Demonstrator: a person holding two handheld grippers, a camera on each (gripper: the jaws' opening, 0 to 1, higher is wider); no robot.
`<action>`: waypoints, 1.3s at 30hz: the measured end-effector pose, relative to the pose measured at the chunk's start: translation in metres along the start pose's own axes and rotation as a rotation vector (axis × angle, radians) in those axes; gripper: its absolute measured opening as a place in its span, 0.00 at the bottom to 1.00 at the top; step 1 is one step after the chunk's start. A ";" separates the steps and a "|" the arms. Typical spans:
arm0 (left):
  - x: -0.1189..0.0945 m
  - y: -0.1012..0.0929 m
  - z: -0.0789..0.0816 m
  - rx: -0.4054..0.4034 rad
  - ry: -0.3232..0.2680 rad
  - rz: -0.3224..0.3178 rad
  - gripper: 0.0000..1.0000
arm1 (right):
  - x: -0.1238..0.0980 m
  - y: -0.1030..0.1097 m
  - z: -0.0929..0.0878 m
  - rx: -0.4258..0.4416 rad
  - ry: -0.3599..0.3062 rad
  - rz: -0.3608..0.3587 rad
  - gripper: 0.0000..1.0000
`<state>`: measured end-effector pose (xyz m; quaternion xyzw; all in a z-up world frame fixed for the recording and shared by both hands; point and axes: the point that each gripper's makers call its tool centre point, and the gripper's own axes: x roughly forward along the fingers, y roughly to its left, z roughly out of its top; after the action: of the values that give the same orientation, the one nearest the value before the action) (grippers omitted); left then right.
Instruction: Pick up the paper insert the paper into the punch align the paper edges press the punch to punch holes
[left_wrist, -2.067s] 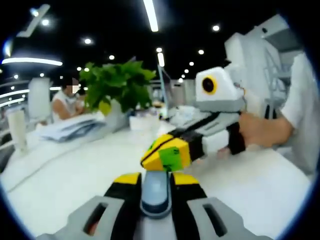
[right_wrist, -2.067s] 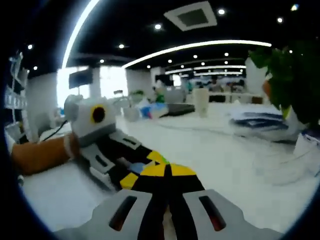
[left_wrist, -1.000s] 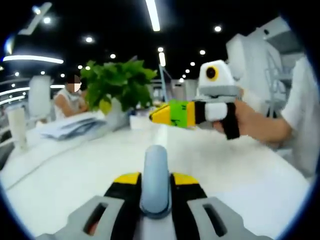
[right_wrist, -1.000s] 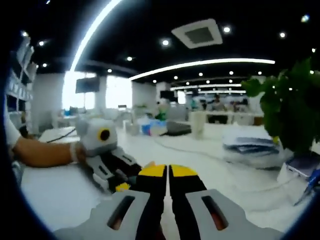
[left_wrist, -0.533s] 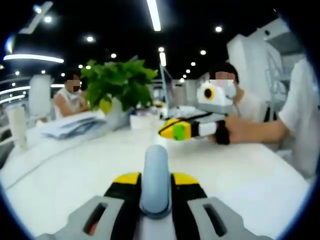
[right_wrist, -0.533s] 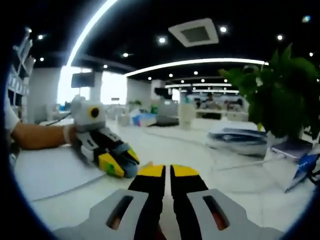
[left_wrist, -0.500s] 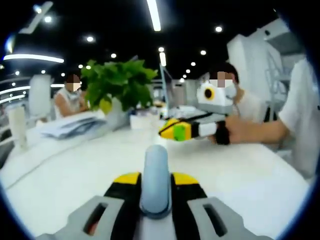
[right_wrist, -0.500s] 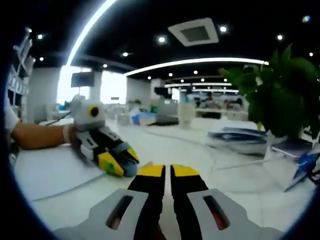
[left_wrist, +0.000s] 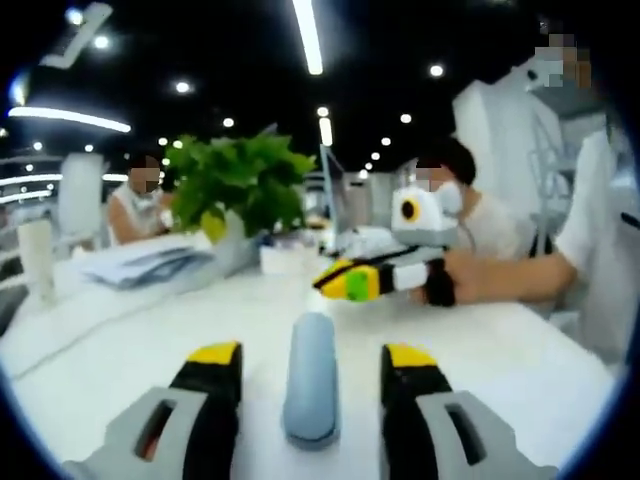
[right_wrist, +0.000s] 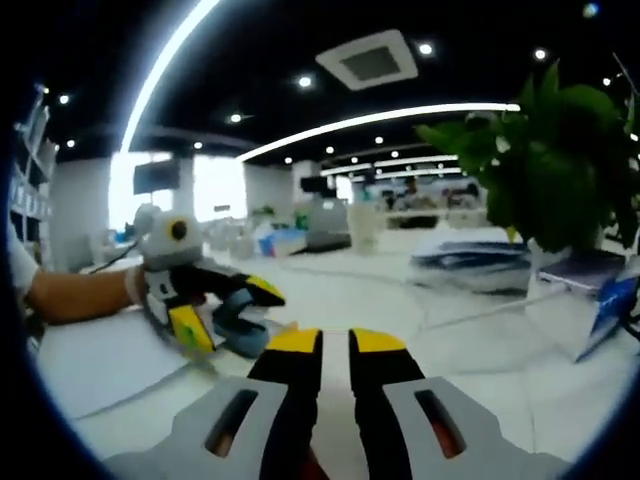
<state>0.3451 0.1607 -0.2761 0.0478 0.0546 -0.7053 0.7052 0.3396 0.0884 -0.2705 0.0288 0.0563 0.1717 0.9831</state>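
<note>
In the left gripper view the left gripper (left_wrist: 312, 365) has its two yellow-tipped black fingers (left_wrist: 213, 372) spread wide apart, and the rounded pale blue-grey handle of the punch (left_wrist: 311, 377) lies lengthwise in the gap between them, touching neither as far as can be seen. The punch rests on the white surface (left_wrist: 130, 350), pointing away from the fingers. No brand, label or writing can be read on it or anywhere else; both views are too soft for that.

Beyond the fingertips and to their right, the right gripper (left_wrist: 338, 281) hangs above the surface, held level and pointing leftward across the view, its yellow and green tips together. A bare forearm (left_wrist: 510, 276) with a black wrist strap reaches in from the right behind it.

In the right gripper view the right gripper's own fingers (right_wrist: 292, 375) stand nearly closed, a thin slit between them, holding nothing. To their left the left gripper (right_wrist: 230, 310) is tilted downward with its fingers parted around the blue-grey punch. A white sheet of paper (right_wrist: 100, 365) lies flat on the surface below and to the left of that gripper, running toward the punch; whether its edge is inside the punch cannot be told.

Past the fingertips stand a green leafy potted plant (left_wrist: 240, 182), a stack of papers (left_wrist: 140, 264), and seated people farther back.
</note>
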 end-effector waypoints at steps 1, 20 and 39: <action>-0.001 0.001 0.002 -0.003 -0.005 0.005 0.59 | 0.000 0.000 0.000 -0.001 -0.002 0.000 0.15; -0.052 -0.055 0.085 0.020 -0.157 -0.007 0.62 | -0.005 -0.001 0.003 0.047 -0.026 -0.011 0.22; -0.111 -0.074 -0.014 -0.052 0.001 0.067 0.72 | -0.005 0.000 -0.003 0.019 0.001 -0.021 0.24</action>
<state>0.2707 0.2726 -0.2732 0.0316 0.0715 -0.6798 0.7293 0.3342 0.0868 -0.2730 0.0374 0.0587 0.1607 0.9845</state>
